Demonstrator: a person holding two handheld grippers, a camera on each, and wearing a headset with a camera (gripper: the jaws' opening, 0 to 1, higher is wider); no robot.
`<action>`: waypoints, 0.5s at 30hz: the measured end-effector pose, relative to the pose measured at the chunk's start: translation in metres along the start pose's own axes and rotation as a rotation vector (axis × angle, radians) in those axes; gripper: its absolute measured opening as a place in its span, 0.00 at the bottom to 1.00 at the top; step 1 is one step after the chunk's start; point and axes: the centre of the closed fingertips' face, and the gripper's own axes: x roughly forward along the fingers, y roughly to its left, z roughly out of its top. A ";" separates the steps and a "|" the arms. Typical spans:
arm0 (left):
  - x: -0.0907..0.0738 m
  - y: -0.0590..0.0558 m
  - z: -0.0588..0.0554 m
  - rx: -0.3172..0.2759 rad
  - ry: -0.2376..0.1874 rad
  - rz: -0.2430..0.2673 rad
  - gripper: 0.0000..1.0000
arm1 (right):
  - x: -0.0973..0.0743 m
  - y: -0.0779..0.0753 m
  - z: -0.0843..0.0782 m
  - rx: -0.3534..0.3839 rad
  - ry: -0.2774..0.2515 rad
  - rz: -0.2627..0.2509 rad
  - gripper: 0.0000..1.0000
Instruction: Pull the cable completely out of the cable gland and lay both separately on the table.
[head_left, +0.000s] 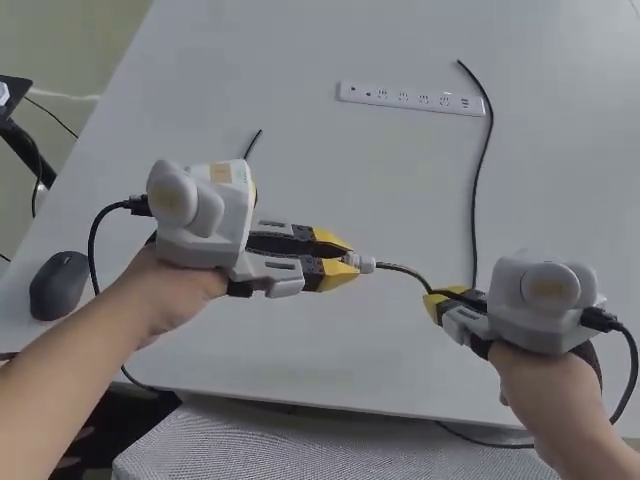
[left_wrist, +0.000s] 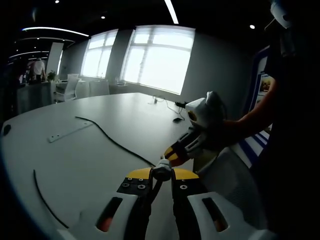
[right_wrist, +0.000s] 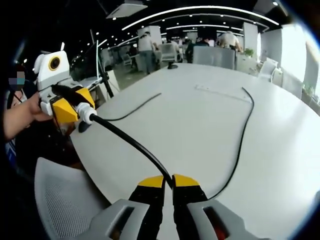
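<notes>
My left gripper (head_left: 350, 265) is shut on the white cable gland (head_left: 364, 264), held in the air above the table's near edge. In the left gripper view the gland (left_wrist: 162, 170) sits clamped at the tips of the yellow jaws. A black cable (head_left: 404, 272) runs out of the gland to my right gripper (head_left: 436, 300), which is shut on it a short way along. In the right gripper view the cable (right_wrist: 129, 141) stretches from my right gripper (right_wrist: 168, 181) up to the gland (right_wrist: 86, 114) in the left gripper (right_wrist: 70, 107).
A white power strip (head_left: 411, 98) lies at the far side of the white table (head_left: 330, 180), its black lead (head_left: 478, 190) running toward me. A short black wire (head_left: 251, 142) lies left of centre. A grey mouse (head_left: 58, 283) sits at the left edge.
</notes>
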 end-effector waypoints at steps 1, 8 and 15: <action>0.000 0.001 0.000 0.003 0.002 0.000 0.14 | 0.000 0.000 0.001 -0.001 -0.004 0.001 0.00; -0.003 0.001 -0.002 -0.003 0.009 0.001 0.14 | -0.002 0.002 0.001 0.014 -0.031 0.031 0.02; -0.003 0.002 -0.005 -0.005 0.020 0.007 0.14 | -0.005 0.003 0.000 -0.049 -0.034 0.035 0.03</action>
